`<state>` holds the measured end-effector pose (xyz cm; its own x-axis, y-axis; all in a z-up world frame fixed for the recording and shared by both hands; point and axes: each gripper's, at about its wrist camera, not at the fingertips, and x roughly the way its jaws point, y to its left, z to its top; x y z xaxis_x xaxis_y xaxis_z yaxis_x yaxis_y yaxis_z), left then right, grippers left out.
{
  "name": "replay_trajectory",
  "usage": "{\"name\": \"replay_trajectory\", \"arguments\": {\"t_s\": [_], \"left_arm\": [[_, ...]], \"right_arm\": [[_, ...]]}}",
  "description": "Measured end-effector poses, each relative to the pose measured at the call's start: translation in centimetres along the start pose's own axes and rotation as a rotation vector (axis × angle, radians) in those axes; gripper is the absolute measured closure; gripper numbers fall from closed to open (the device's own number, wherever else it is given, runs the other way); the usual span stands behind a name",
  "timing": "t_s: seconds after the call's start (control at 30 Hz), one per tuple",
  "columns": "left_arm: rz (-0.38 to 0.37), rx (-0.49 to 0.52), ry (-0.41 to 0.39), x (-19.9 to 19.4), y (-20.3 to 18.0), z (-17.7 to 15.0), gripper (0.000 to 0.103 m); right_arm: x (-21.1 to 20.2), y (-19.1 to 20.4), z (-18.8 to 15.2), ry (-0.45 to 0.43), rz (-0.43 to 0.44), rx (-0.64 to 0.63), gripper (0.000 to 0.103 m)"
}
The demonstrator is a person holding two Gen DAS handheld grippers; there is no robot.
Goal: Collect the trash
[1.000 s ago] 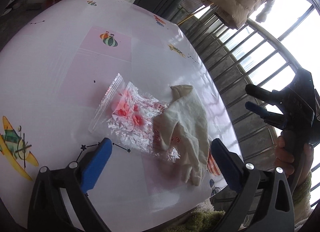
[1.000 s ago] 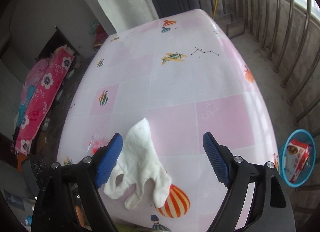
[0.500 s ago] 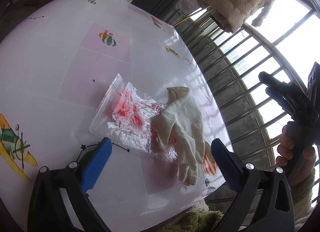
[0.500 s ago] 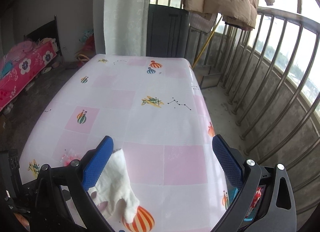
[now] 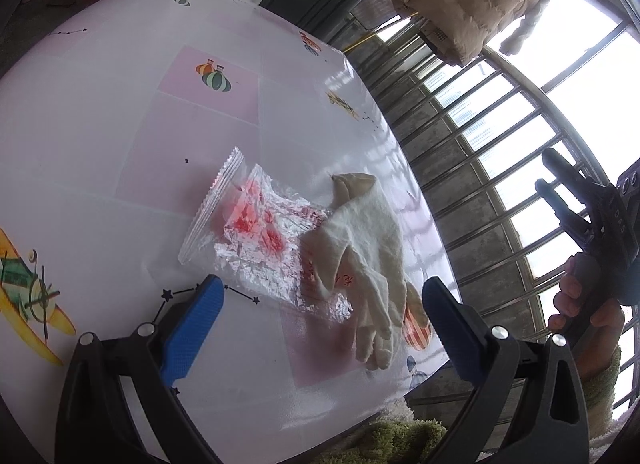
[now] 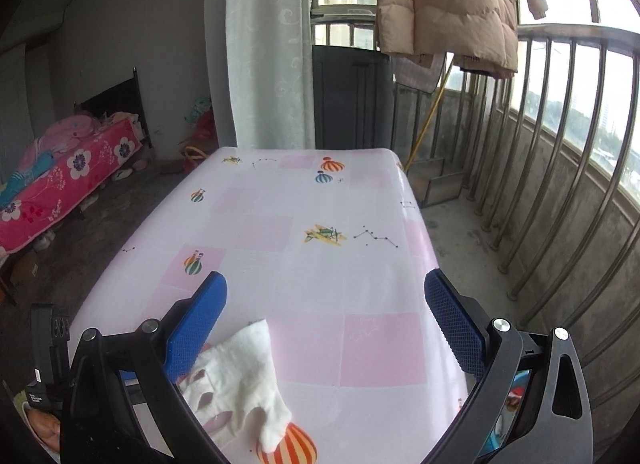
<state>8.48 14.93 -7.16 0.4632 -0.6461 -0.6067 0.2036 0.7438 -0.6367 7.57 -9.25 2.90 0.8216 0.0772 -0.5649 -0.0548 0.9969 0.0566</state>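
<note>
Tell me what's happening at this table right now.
A person holds a two-finger gripper in each hand over a table with a pink patterned cover. Two pieces of trash lie near its front edge: a white glove and a crumpled clear plastic bag with red smears; the glove lies partly over the bag. The left gripper is open, pointed at both, touching neither. The right gripper, jaws just opened wide, is empty above the table. Nothing is picked up.
</note>
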Motion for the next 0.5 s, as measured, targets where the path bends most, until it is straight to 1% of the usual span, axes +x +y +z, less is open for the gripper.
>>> {"name": "replay_trajectory", "arguments": {"t_s": [0.13, 0.23, 0.27, 0.3, 0.33, 0.37, 0.4, 0.43, 0.5], "left_arm": [[0.013, -0.020, -0.013, -0.4, 0.1, 0.0, 0.006], [-0.013, -0.045, -0.055, -1.3, 0.6, 0.0, 0.007], [-0.022, -0.053, -0.075, -1.8, 0.9, 0.1, 0.008], [-0.026, -0.057, -0.092, -2.1, 1.1, 0.2, 0.012], [-0.026, -0.060, -0.107, -2.5, 1.2, 0.3, 0.015], [-0.021, -0.064, -0.118, -2.7, 1.4, 0.4, 0.017], [-0.016, -0.070, -0.122, -2.8, 1.6, 0.6, 0.021], [-0.004, -0.078, -0.117, -2.7, 1.8, 0.8, 0.027], [0.020, -0.104, -0.105, -2.3, 2.3, 1.0, 0.033]], "right_arm": [[2.0, -0.7, -1.7, 0.100, 0.059, 0.096, 0.008], [3.7, -0.4, -3.1, 0.175, 0.122, 0.128, 0.010], [4.1, 0.1, -3.7, 0.192, 0.133, 0.122, 0.016], [4.6, 0.6, -4.1, 0.209, 0.145, 0.113, 0.021], [5.1, 1.0, -4.5, 0.229, 0.165, 0.104, 0.023], [5.7, 1.5, -4.8, 0.250, 0.191, 0.095, 0.029], [6.2, 2.1, -5.2, 0.270, 0.217, 0.086, 0.035], [6.7, 2.7, -5.6, 0.285, 0.244, 0.073, 0.036], [7.4, 4.0, -6.3, 0.309, 0.290, 0.041, 0.045]]}}
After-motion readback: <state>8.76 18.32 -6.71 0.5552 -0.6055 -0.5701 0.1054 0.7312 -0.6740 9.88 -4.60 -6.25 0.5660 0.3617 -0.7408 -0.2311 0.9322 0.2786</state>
